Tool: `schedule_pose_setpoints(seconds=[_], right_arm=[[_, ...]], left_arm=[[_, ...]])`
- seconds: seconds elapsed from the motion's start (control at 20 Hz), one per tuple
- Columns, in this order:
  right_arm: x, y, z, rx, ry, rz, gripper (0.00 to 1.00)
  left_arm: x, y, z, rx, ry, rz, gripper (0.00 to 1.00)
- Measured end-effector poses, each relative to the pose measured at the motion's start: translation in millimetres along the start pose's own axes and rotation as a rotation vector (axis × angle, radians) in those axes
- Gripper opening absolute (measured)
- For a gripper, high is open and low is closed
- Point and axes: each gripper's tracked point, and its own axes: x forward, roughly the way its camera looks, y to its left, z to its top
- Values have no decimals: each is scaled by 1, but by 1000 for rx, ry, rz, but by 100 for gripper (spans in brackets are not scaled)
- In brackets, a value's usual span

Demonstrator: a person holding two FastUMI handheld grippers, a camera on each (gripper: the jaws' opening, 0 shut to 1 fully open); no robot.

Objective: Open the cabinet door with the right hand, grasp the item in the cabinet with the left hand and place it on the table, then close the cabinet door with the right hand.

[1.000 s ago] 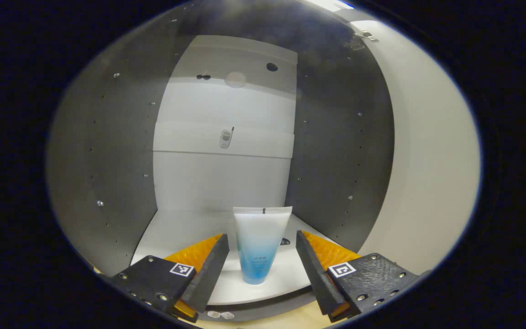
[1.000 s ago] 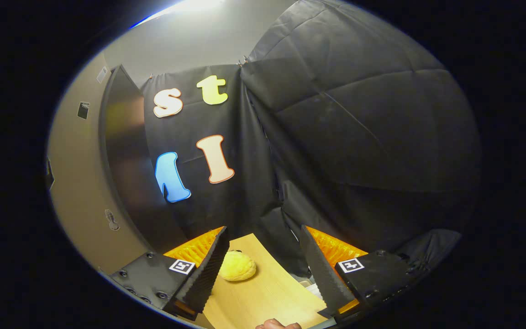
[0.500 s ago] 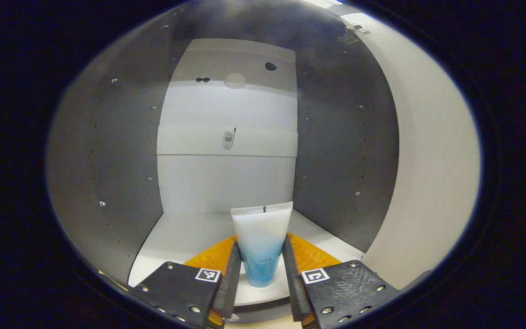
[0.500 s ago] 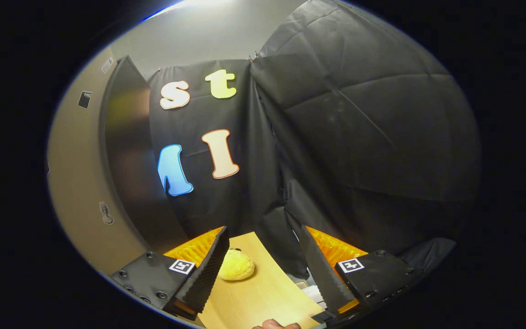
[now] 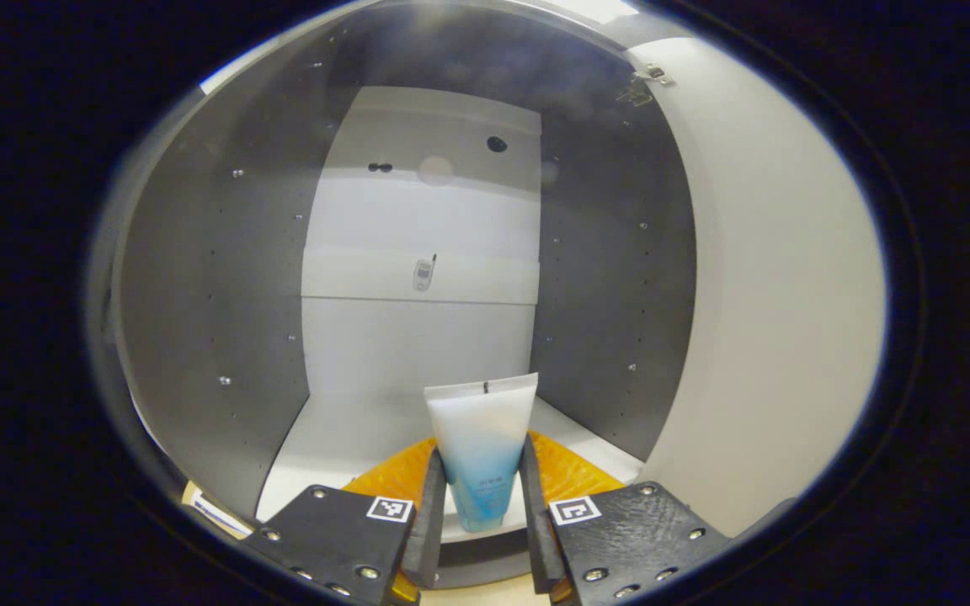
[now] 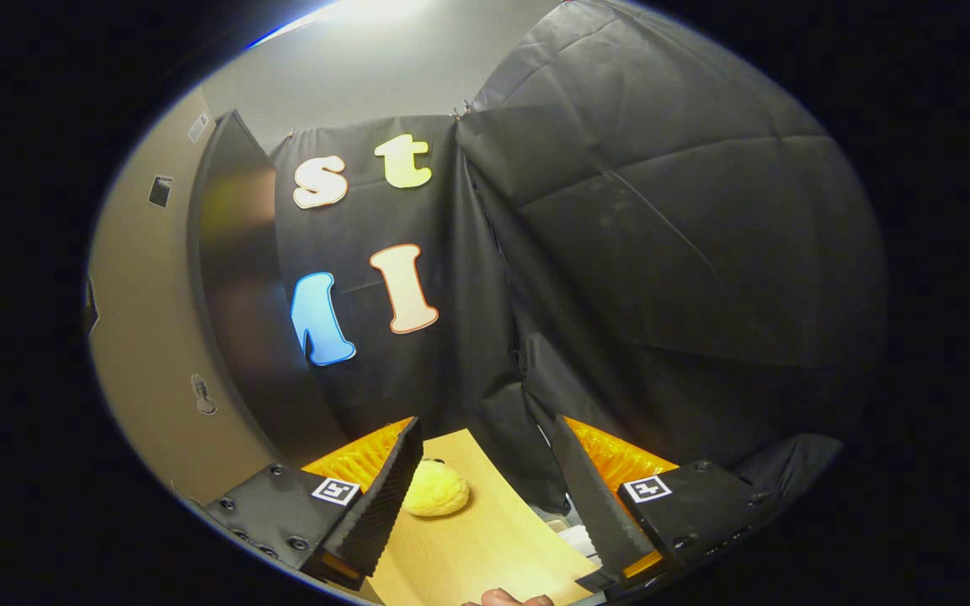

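A soft tube (image 5: 480, 446), white at the top and blue toward the bottom, stands cap-down at the front of the white cabinet shelf (image 5: 350, 438). My left gripper (image 5: 480, 509) is shut on the tube's lower half, one finger pressing each side. The cabinet is open, and its pale door (image 5: 788, 295) swings out on the right of the left gripper view. My right gripper (image 6: 485, 497) is open with nothing between its fingers, hovering over the wooden table (image 6: 485, 539) away from the cabinet.
Dark cabinet side walls (image 5: 199, 295) close in on both sides of the tube. In the right gripper view a beige panel (image 6: 140, 337) and a dark glossy panel (image 6: 237, 295) stand at left. A yellow soft toy (image 6: 437, 492) lies on the table. A fingertip (image 6: 506, 598) shows at the bottom.
My left gripper went from open around the tube to shut on it, then drew back slightly from the cabinet. The right gripper has hardly moved.
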Motion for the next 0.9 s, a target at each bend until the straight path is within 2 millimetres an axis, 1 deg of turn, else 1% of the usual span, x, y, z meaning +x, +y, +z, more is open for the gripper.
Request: schedule_pose_setpoints(seconds=[0.05, 0.15, 0.25, 0.3, 0.35, 0.4, 0.5, 0.55, 0.6, 0.65, 0.7, 0.75, 0.85, 0.9], right_arm=[[-5, 0, 0, 1, -5, -2, 98], [-12, 0, -1, -4, -17, -12, 98], [-19, 2, 0, -1, -22, -24, 98], [-24, 4, 1, 4, -25, -24, 98], [-27, 7, 3, 8, -32, -21, 98], [-30, 10, 5, 10, -36, -21, 98], [-37, 16, 9, 7, -47, -17, 98], [-41, 19, 10, 2, -53, -16, 98], [-44, 23, 9, -4, -54, -16, 98], [-48, 26, 8, -8, -52, -17, 98], [-53, 28, 8, -8, -53, -19, 98], [-58, 30, 7, -7, -55, -21, 98], [-67, 36, 6, -8, -53, -20, 98], [-70, 38, 5, -9, -52, -20, 98]], left_arm=[[-9, 1, 5, -5, -9, -7, 41], [-31, 8, 12, -2, -23, -11, 42], [-56, 21, 18, 2, -39, -2, 45], [-69, 27, 20, 8, -42, 5, 48], [-82, 36, 19, 20, -47, 18, 41], [-93, 46, 18, 33, -51, 33, 44], [-117, 64, 11, 46, -61, 72, 47], [-130, 76, 2, 53, -68, 93, 48], [-141, 89, -7, 57, -67, 118, 45], [-152, 99, -20, 53, -62, 140, 44], [-161, 107, -33, 40, -50, 155, 48], [-174, 114, -49, 28, -35, 164, 41], [-193, 129, -76, 21, -15, 185, 47], [-200, 136, -88, 22, -9, 199, 41]])
